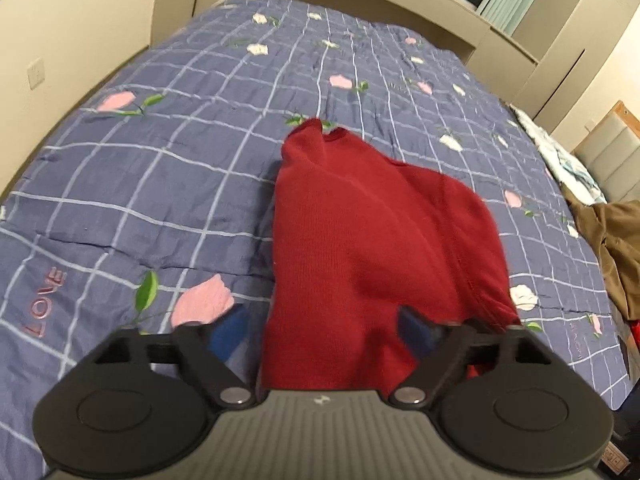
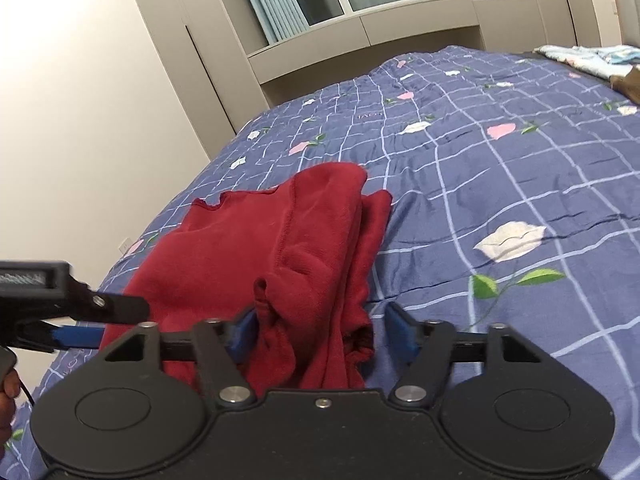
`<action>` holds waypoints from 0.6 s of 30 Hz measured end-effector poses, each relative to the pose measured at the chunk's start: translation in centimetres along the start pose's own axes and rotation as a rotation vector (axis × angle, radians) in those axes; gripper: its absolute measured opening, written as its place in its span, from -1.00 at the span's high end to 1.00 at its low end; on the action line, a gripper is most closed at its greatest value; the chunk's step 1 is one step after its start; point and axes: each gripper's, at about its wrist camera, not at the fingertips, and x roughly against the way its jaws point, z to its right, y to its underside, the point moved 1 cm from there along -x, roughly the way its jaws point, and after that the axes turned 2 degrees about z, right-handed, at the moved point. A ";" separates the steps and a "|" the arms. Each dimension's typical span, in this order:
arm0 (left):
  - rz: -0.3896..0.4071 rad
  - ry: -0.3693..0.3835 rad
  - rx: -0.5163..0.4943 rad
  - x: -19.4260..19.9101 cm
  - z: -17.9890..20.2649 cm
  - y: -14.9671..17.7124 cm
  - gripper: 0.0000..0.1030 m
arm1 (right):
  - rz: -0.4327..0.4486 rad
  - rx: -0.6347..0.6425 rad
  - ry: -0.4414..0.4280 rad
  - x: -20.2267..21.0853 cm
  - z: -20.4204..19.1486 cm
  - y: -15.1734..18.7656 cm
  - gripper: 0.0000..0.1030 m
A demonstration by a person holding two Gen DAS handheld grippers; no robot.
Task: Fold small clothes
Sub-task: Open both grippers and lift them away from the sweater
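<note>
The red garment (image 1: 360,248) lies folded over on itself on my bed, on the blue checked quilt (image 1: 140,184) with its pink and white flowers. It sits directly ahead of both my tools, its near edge running under their tips.

My left tool (image 1: 322,330) stands wide open. Its blue pads (image 1: 230,330) straddle the near end of the cloth: the left pad is over bare quilt just beside the garment's edge, the right pad over the red fabric, and neither pinches anything. The cloth rises in a rounded hump in front of it, with a stitched hem curving down toward the right pad.

My right tool (image 2: 322,334) is spread open too. A bunched fold of the red garment (image 2: 280,248) lies between its pads; the left one looks to be touching the cloth, the right one stands apart from it, so nothing is clamped. In the right wrist view my left tool comes in from the left edge, beside the garment's near corner.

A brown piece of clothing (image 1: 616,248) lies well apart at the bed's right side.
</note>
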 end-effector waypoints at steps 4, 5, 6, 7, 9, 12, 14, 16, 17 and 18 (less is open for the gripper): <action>0.025 -0.019 0.008 1.8 0.0 0.5 -0.89 | 0.032 0.035 0.002 1.9 0.0 0.0 -0.76; 0.036 -0.024 0.010 2.2 -0.1 0.7 -0.91 | 0.043 0.046 0.004 2.5 0.0 -0.1 -0.78; 0.048 -0.030 0.010 2.7 -0.1 0.9 -0.93 | 0.054 0.055 0.007 3.1 0.0 -0.1 -0.83; 0.058 -0.036 0.007 3.1 -0.1 1.1 -0.95 | 0.064 0.062 0.008 3.6 -0.1 -0.2 -0.89; 0.077 -0.049 0.001 3.9 0.1 1.5 -0.99 | 0.090 0.073 0.012 4.7 -0.2 -0.4 -0.95; 0.113 -0.071 -0.016 5.0 0.4 2.1 -0.99 | 0.127 0.094 0.014 6.3 -0.5 -0.6 -0.99; 0.134 -0.097 -0.029 5.8 0.8 2.5 -0.99 | 0.149 0.105 0.017 7.3 -0.7 -0.7 -0.99; 0.165 -0.107 -0.050 6.8 1.3 3.0 -0.99 | 0.173 0.116 0.016 8.4 -0.9 -0.7 -0.99; 0.178 -0.108 -0.058 7.3 1.5 3.2 -0.99 | 0.186 0.121 0.018 8.9 -1.0 -0.7 -0.99; 0.192 -0.111 -0.067 7.7 1.7 3.5 -0.99 | 0.198 0.127 0.019 9.5 -1.1 -0.7 -0.99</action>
